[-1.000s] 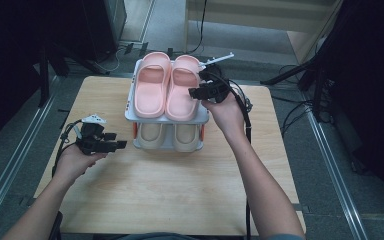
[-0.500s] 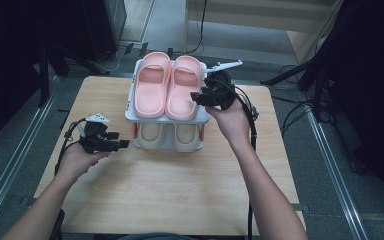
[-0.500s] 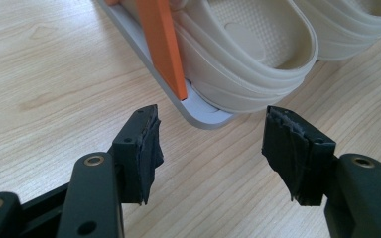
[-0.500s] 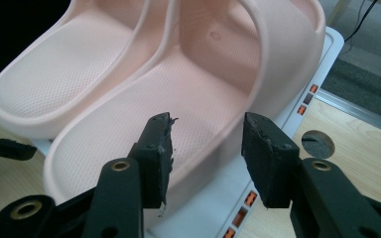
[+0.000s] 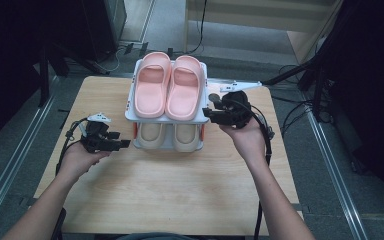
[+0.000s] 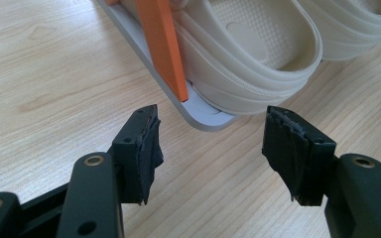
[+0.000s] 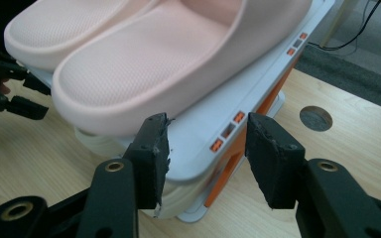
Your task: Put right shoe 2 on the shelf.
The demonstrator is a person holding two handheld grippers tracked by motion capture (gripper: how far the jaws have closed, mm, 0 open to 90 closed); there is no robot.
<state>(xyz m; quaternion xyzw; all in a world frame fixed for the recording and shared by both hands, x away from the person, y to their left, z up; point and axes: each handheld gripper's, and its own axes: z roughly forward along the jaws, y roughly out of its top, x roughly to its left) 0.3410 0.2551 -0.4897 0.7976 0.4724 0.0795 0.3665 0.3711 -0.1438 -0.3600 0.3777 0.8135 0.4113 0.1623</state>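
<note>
R gripper (image 7: 206, 148) had jaws apart, just been opening, nothing clamped, at the near corner of the rack's (image 7: 238, 101) top shelf beside the pink slippers (image 7: 144, 59). L gripper (image 6: 211, 144) was open too, by the rack's bottom shelf w/ cream slippers (image 6: 248, 64).

No text, label, brand, number or sign can be read anywhere in these pictures.
</note>
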